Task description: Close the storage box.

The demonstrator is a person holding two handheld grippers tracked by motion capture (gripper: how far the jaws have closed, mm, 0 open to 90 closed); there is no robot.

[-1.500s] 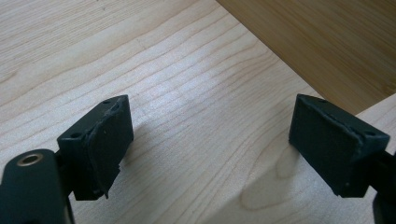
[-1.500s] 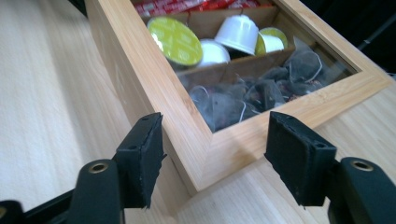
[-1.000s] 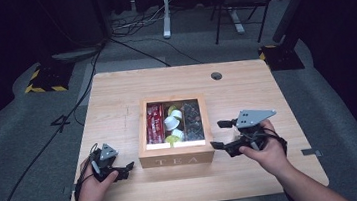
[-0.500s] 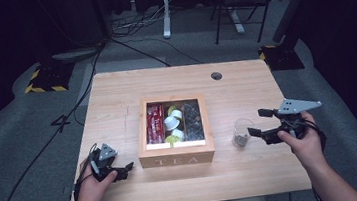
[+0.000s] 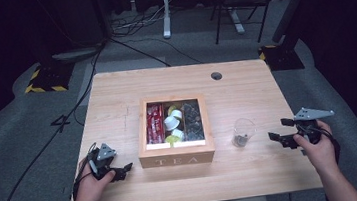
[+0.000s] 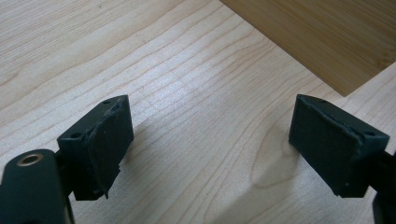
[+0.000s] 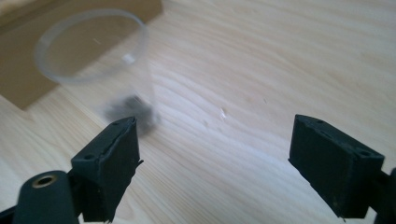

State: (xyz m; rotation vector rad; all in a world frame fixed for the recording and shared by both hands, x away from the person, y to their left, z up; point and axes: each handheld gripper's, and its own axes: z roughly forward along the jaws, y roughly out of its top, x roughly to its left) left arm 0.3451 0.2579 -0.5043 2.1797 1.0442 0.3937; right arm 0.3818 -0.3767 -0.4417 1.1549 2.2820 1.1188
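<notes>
Your right hand-held gripper (image 5: 282, 136) is released, jaws spread, with the clear cup (image 5: 243, 133) standing just at its 9 o'clock on the surface (image 5: 116, 102) beside the tea box (image 5: 177, 153). A sideways nudge could tip that light cup. Your left hand-held gripper (image 5: 116, 171) rests released too.

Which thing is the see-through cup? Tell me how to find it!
Start at the wooden box marked TEA in the middle of the table. Look just right of it: the clear cup stands alone on bare wood. It's see-through, with something small and dark at the bottom.
</notes>
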